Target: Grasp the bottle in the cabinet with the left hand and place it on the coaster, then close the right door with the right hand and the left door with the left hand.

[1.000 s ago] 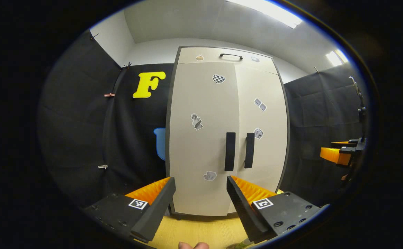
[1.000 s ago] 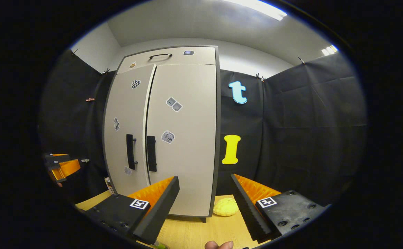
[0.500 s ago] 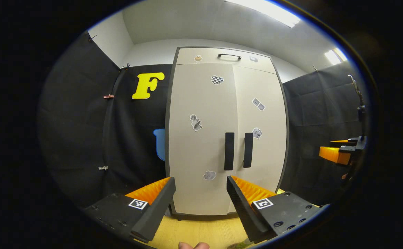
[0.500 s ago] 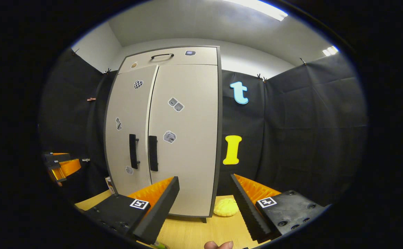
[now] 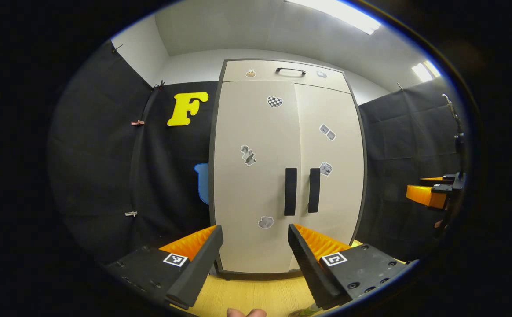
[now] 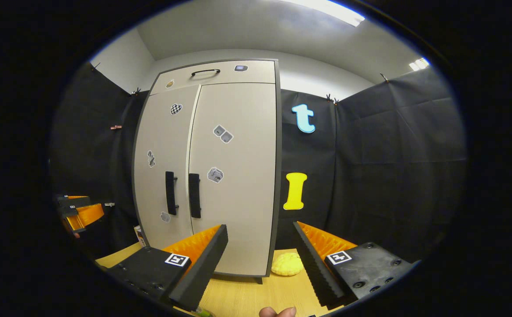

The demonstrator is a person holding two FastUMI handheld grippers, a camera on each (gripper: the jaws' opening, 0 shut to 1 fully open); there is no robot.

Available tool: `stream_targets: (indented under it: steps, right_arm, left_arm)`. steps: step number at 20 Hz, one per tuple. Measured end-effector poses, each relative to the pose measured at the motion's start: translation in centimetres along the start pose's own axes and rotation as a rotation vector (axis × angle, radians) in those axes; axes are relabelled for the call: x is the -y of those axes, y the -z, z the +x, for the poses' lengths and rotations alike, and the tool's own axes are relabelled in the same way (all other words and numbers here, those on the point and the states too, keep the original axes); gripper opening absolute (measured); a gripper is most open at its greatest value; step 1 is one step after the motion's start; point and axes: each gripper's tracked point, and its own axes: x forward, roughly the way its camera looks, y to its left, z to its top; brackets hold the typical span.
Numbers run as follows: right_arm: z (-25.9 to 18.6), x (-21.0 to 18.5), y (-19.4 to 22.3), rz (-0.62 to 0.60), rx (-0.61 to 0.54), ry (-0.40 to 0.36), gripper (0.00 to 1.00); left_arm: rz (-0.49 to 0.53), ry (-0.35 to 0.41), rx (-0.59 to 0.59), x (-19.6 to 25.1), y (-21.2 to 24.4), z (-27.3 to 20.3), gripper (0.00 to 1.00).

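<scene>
Facing the cabinet (image 5: 256,176) squarely from the left gripper view, with the left gripper (image 5: 254,226) spread wide, clamped on nothing, hanging over the wooden table (image 5: 256,295) short of the front. Left door (image 5: 251,185) lying flush, its dark bar handle (image 5: 290,191) just beside the twin handle (image 5: 313,190) on the right door (image 5: 333,193), also flush, seam narrow and even. Judged stiff, light hinged panels: easy to swing with a flat push near the handle edge, no pinch needed, and apparently nothing left to push.

Bottle not surely placed: a greenish sliver (image 5: 302,312) at the bottom rim under the right-hand finger, possibly it, too little showing to tell. If so, probably light, smooth and tippable, best taken round the body. No contents visible behind the closed doors.

Farther right, the right gripper (image 5: 427,196) held well apart from the cabinet. From the right gripper view, fingers likewise wide and empty, the cabinet front ahead and to the left, a knobbly yellow lump (image 6: 286,264) on the table near the cabinet's right corner; coaster or not, cannot say.
</scene>
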Motion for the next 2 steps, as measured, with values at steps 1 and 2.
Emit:
stream_targets:
  steps: [1, 2]
  right_arm:
    - [-0.01, 0.01, 0.04, -0.002, 0.0, 0.001, 0.97]
    - [-0.04, 0.0, 0.02, -0.003, 0.001, 0.0, 0.97]
  left_arm:
    - [-0.001, 0.001, 0.0, 0.0, 0.0, -0.05, 0.95]
    - [-0.001, 0.001, -0.001, -0.05, 0.03, -0.09, 0.95]
